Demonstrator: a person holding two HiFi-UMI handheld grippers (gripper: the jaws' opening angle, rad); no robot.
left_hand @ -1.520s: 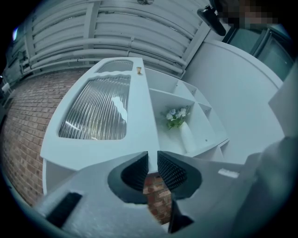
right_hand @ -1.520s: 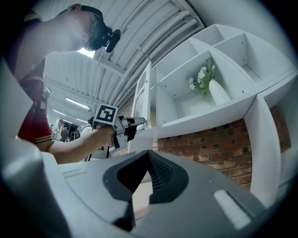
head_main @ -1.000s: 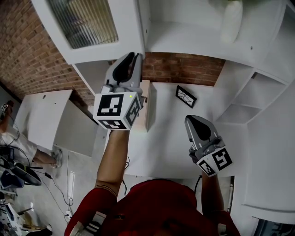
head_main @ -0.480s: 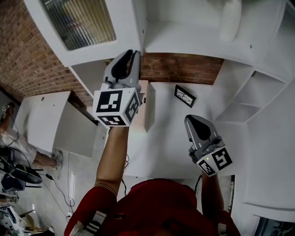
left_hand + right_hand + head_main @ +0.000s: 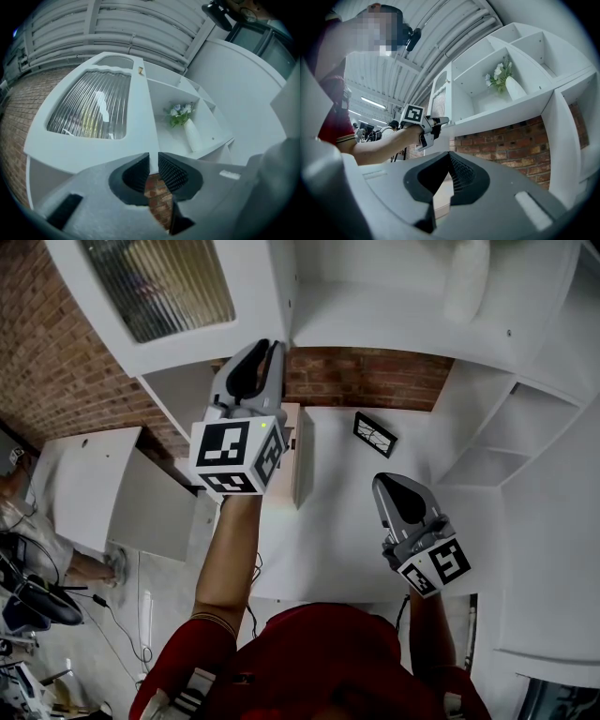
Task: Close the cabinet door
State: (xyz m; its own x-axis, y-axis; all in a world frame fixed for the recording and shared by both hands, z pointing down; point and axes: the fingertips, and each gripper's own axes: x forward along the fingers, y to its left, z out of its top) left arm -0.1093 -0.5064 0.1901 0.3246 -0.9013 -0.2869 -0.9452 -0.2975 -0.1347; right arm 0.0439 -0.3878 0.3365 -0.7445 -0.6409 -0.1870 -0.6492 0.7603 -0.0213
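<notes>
The cabinet door (image 5: 169, 287) stands swung out at 11 o'clock, its lower free corner pinched by the left hand-held gripper (image 5: 272, 347), with open room between that edge and the cabinet at 12. The right hand-held gripper (image 5: 387, 482), jaws pressed together on nothing, hovers at 4 o'clock over the bench (image 5: 337, 540). A vase (image 5: 469, 282) stands on the shelf at 1.

The left arm (image 5: 230, 559) reaches forward and up, bare to the sleeve. The left gripper (image 5: 269, 346) tilts slightly upward, its jaws a narrow gap apart and seemingly nipping the door (image 5: 138, 133) edge at their tips. The right gripper (image 5: 387, 480) is held lower, nearer the body, also tipped slightly up, jaws together and empty.
</notes>
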